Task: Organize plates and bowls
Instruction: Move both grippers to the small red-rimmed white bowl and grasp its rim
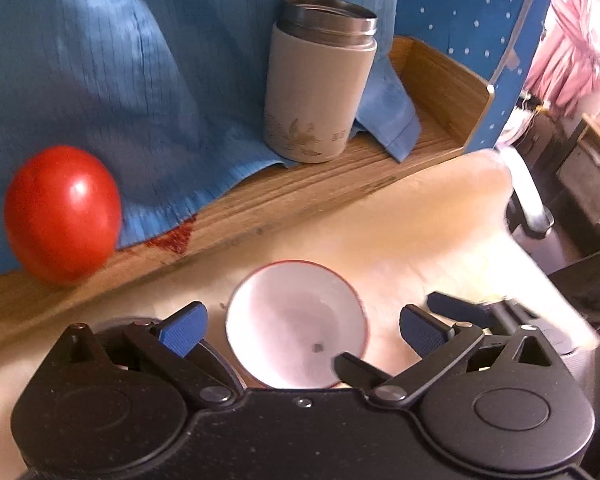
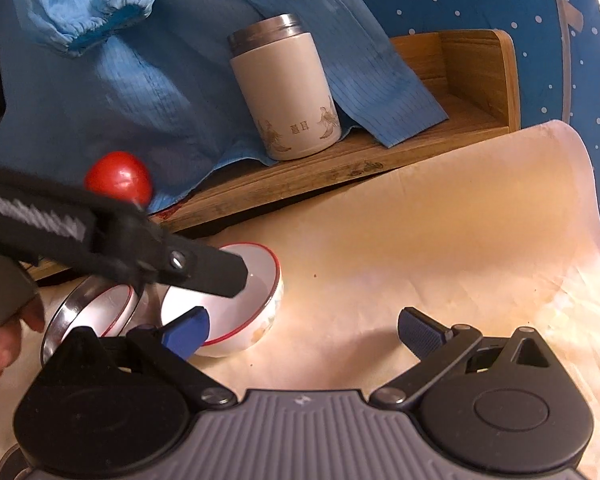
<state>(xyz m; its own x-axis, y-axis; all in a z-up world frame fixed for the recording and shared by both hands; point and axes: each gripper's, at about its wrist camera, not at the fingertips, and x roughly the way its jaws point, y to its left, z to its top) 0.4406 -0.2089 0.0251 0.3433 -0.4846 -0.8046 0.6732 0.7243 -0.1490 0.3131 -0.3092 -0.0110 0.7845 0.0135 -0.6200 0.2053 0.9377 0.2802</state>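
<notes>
1. Bowl, white with a red rim, is tilted on the cream table cover, leaning toward a second red-rimmed dish that sits inside a steel plate.
2. Left gripper is seen spread wide, jaws released around the bowl's mouth; in the right wrist view 1 finger reaches inside the rim.
3. Right gripper is held apart, jaws released, grasping nothing.
4. Likely risk: a rim-only pinch on glazed ceramic could slip, and the bowl could roll or knock the steel plate.
5. Bowl is empty apart from 1 dark speck; the lidless vacuum flask stands on the wooden tray, contents hidden.
6. Tomato rests on the tray edge and could be nudged.
</notes>
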